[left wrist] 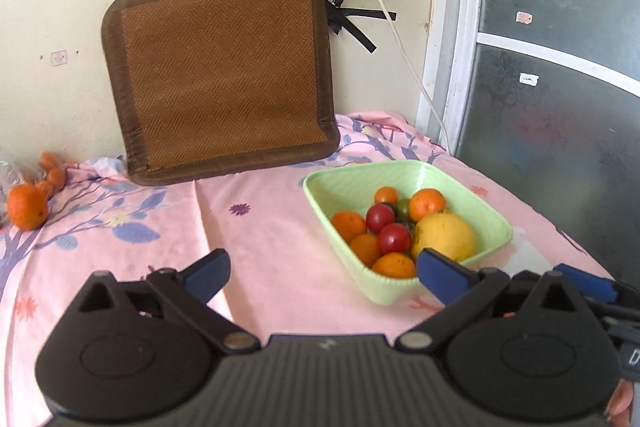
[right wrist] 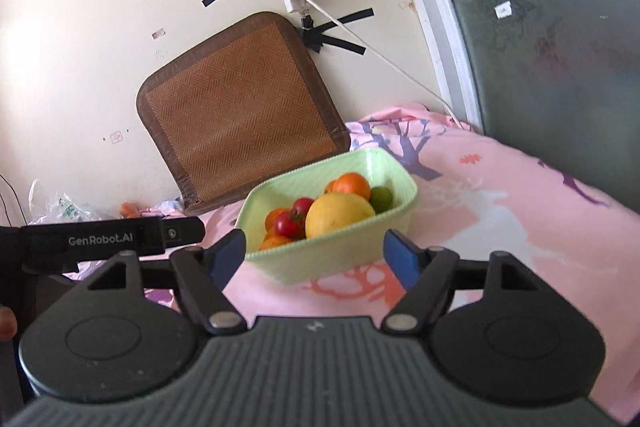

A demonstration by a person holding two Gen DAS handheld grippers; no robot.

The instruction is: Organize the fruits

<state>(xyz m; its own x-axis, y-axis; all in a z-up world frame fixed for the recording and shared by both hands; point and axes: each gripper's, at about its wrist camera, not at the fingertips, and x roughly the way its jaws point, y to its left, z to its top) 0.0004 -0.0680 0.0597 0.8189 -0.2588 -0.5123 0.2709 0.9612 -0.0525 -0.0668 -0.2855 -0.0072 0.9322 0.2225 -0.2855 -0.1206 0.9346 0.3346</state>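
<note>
A pale green basket [left wrist: 492, 223] [right wrist: 320, 259] sits on the pink floral cloth, holding several oranges, red tomatoes [left wrist: 394, 237] [right wrist: 289, 225], a big yellow fruit [left wrist: 446, 235] [right wrist: 338, 213] and a green one [right wrist: 380, 197]. My left gripper [left wrist: 323, 267] is open, nothing between its blue pads; its right pad overlaps the basket's near corner in the left wrist view. My right gripper [right wrist: 314, 257] is open just in front of the basket's near wall, holding nothing. One loose orange [left wrist: 27, 207] lies at the far left by smaller orange fruits [left wrist: 54, 171].
A brown woven mat [left wrist: 222, 75] [right wrist: 240, 111] leans on the wall behind. A power strip and white cable [left wrist: 396, 31] hang on the wall. A frosted door [left wrist: 560, 67] closes the right side. A plastic bag [right wrist: 64, 209] lies far left. The other gripper's black body [right wrist: 108, 237] crosses the right wrist view.
</note>
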